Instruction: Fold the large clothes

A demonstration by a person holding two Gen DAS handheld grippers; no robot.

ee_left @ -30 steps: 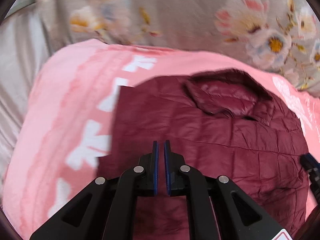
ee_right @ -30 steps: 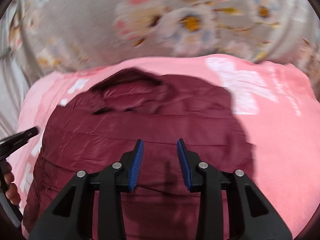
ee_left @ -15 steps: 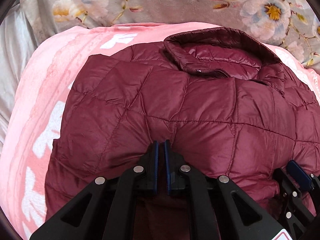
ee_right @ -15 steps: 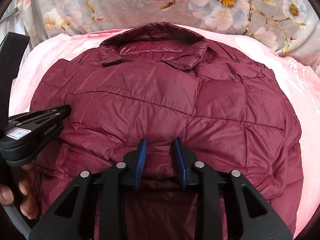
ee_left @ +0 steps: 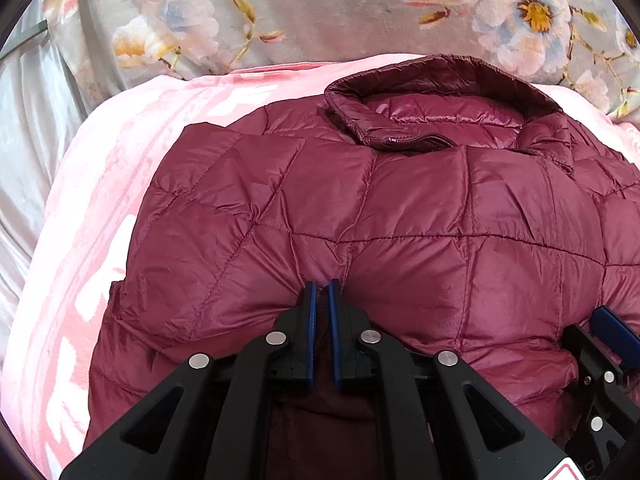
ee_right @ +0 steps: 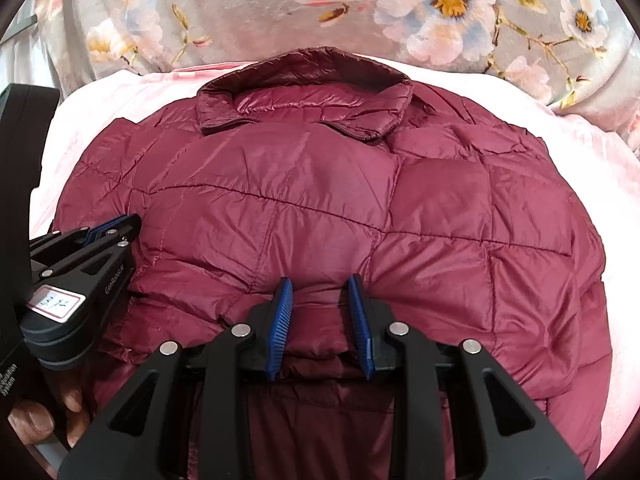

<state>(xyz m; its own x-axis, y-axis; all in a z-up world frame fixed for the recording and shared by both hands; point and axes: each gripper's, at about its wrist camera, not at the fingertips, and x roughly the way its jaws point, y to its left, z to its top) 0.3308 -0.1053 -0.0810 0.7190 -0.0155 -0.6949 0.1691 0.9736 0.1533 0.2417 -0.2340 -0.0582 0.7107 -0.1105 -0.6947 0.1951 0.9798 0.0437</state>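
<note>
The left gripper's (ee_left: 322, 286) fingers (ee_left: 311, 320) are pinched almost together on a thin pleat of the maroon quilted puffer jacket (ee_left: 400, 220), at its folded near edge. The right gripper's (ee_right: 320, 282) fingers (ee_right: 282, 312) stand a little apart, with a plump ridge of the same edge bulging between the blue pads; they appear to be clamped on it, though the padding hides how firmly. In the right wrist view the left gripper shows at the jacket's left side, with the person's hand (ee_right: 40, 412) wrapped around its handle.

The jacket lies spread on a pink blanket (ee_left: 100, 208), collar (ee_left: 420, 100) at the far end and both grips on the near edge, side by side and somewhat apart. It looks folded over already, a doubled layer showing beneath the fingers.

To do this step well, I would judge that both hands should lay the edge down level and square with the collar, so the fold lands even. The filling is springy and the shell slick, so the fabric may creep out of a shallow pinch or puff back once let go; pressing the fold flat before releasing should help.

Beyond the collar, a grey floral fabric (ee_left: 320, 8) rises behind the pink blanket, and pale satin-like cloth (ee_left: 24, 140) lies off the jacket's left. The surface looks like a soft bed.
</note>
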